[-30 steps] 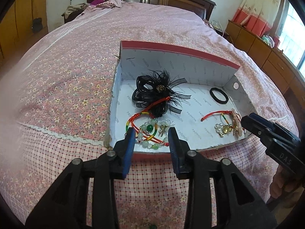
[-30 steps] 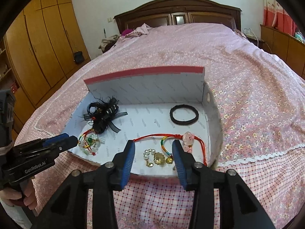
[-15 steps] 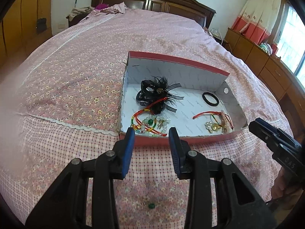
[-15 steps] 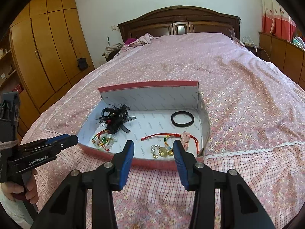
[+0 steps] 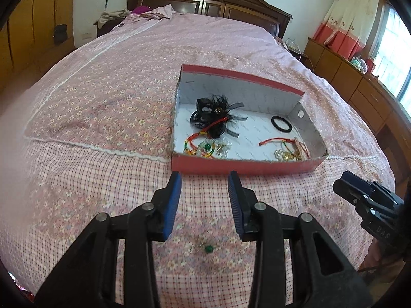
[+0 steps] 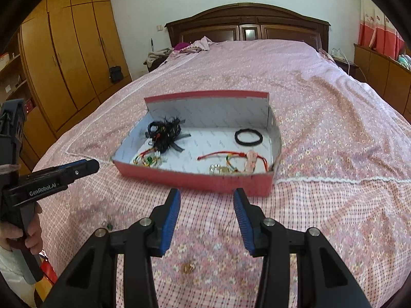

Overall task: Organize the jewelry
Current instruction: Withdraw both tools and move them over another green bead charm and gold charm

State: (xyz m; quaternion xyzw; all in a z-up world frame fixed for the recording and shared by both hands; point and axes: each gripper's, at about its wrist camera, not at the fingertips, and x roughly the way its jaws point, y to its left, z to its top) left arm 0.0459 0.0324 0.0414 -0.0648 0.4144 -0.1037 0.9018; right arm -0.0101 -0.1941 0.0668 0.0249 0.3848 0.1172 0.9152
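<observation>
A red cardboard box [image 5: 244,166] with a white inside lies on the pink bedspread. In it are a black feather hair ornament [image 5: 214,115], a black hair tie [image 5: 281,123], a red-cord beaded bracelet [image 5: 205,148] and another red-cord bracelet with gold charms [image 5: 287,150]. My left gripper [image 5: 204,181] hangs open and empty just short of the box's front wall. A small green bead piece [image 5: 208,249] lies on the bed under it. My right gripper [image 6: 205,195] is open and empty before the box [image 6: 195,179]. A small gold piece [image 6: 188,267] lies beneath it.
The bed runs far back to a dark wooden headboard [image 6: 246,25] with clothes piled there. Wooden wardrobes [image 6: 64,59] line the left side and low cabinets [image 5: 354,82] the right. A hand [image 6: 30,233] holds the left gripper [image 6: 91,165].
Both grippers have drawn back from the box and risen a little, so the box looks smaller and farther. The green bead piece and the gold piece on the bed have come into view.
</observation>
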